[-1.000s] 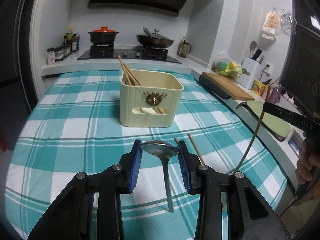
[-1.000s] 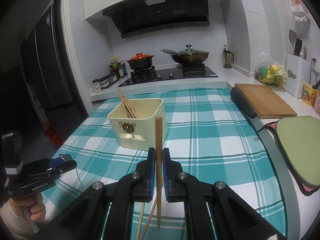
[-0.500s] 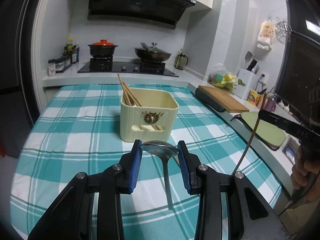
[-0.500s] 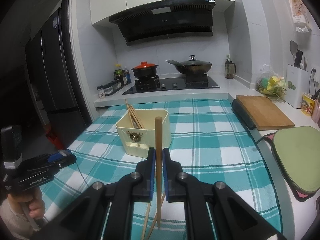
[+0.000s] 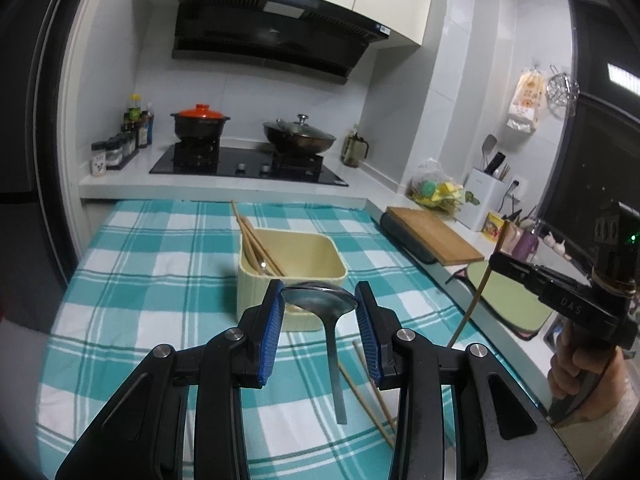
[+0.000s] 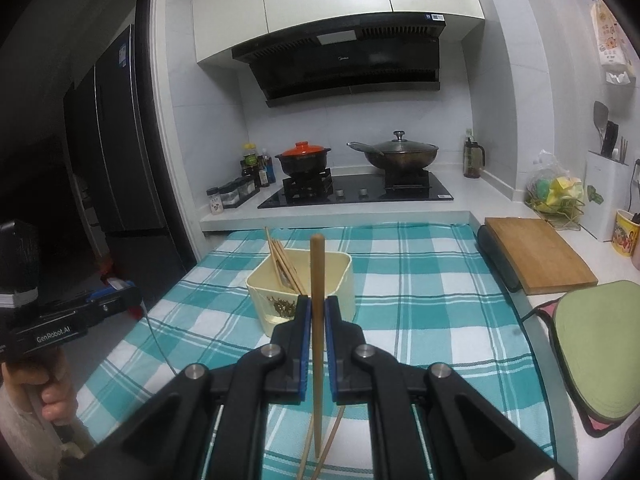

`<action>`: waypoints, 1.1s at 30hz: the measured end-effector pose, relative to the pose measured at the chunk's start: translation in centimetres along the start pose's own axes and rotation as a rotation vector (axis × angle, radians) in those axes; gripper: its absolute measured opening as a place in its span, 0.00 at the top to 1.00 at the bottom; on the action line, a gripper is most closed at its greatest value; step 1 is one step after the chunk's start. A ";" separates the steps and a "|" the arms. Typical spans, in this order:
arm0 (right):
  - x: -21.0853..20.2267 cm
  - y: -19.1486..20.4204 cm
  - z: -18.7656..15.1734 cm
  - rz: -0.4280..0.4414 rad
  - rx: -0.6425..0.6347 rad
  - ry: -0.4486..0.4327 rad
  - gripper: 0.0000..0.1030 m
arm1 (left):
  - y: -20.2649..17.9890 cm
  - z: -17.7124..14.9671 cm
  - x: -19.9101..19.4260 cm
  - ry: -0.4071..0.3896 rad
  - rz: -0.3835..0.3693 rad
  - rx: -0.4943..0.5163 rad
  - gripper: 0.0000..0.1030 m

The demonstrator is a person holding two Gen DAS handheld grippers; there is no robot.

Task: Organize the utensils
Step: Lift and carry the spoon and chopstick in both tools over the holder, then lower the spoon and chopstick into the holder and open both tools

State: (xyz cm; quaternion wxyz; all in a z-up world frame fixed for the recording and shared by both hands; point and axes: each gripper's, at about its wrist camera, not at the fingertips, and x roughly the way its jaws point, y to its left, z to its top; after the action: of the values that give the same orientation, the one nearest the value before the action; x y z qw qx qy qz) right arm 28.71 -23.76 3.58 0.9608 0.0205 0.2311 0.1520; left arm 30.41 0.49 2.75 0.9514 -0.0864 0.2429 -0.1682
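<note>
Your two grippers hang above the teal-and-white checked worktop [image 5: 140, 280], with open cloth to the left and right of the cream ribbed plastic utensil bin [image 5: 294, 270] at mid-table. The right edge runs close by a wooden cutting board [image 6: 536, 252] and a green pad [image 6: 596, 344]; the far edge meets the white stove counter [image 6: 332, 214]. Your left gripper [image 5: 320, 304] has its blue-padded fingers clamped on the bowl of a steel spoon [image 5: 326, 308], handle hanging down. Your right gripper [image 6: 318, 312] has its fingers closed tight on one upright wooden chopstick [image 6: 317, 320]. Several chopsticks lean in the bin's left corner; two loose chopsticks [image 5: 366, 384] lie on the cloth beneath your left gripper.
</note>
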 end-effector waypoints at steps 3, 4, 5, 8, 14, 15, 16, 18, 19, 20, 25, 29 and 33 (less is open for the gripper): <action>0.9 0.2 2.2 0.015 -0.021 -0.009 0.93 | 0.6 3.1 0.2 -0.033 0.015 0.008 0.65; 1.2 0.3 2.9 0.018 -0.029 -0.015 0.93 | 0.9 4.2 0.3 -0.049 0.024 0.011 0.65; 1.6 0.5 3.8 0.022 -0.037 -0.021 0.93 | 1.2 5.4 0.6 -0.065 0.033 0.014 0.65; 2.9 0.8 7.0 0.027 -0.061 -0.063 0.93 | 1.8 8.5 1.6 -0.113 0.065 0.025 0.65; 6.9 1.1 12.5 0.018 -0.086 -0.144 0.93 | 2.8 12.9 6.1 -0.162 0.113 0.028 0.65; 7.7 1.1 13.0 0.022 -0.086 -0.151 0.93 | 2.9 13.3 7.1 -0.162 0.118 0.027 0.65; 8.6 1.1 13.5 0.031 -0.084 -0.156 0.93 | 3.1 13.5 8.1 -0.157 0.122 0.026 0.65; 10.6 1.1 14.0 0.034 -0.086 -0.159 0.93 | 3.4 13.6 10.4 -0.135 0.124 0.020 0.65; 11.4 1.1 14.0 0.037 -0.090 -0.162 0.93 | 3.5 13.6 11.6 -0.118 0.125 0.018 0.65; 12.4 1.1 14.0 0.036 -0.097 -0.159 0.93 | 3.6 13.4 12.9 -0.097 0.124 0.017 0.65; 17.0 0.5 12.7 0.042 -0.094 -0.082 0.93 | 3.8 11.4 18.5 0.039 0.132 0.035 0.65; 20.8 -0.1 10.9 0.047 -0.078 0.053 0.93 | 4.2 9.4 22.0 0.144 0.144 0.040 0.65; 24.4 -0.8 9.1 0.042 -0.056 0.190 0.93 | 4.8 7.9 24.7 0.211 0.162 0.025 0.65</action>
State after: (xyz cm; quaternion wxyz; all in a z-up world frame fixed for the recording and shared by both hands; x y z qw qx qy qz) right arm 53.70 -16.84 0.89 0.9312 -0.0160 0.3165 0.1799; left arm 56.00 -3.34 -2.33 0.9321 -0.0366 0.3455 -0.1020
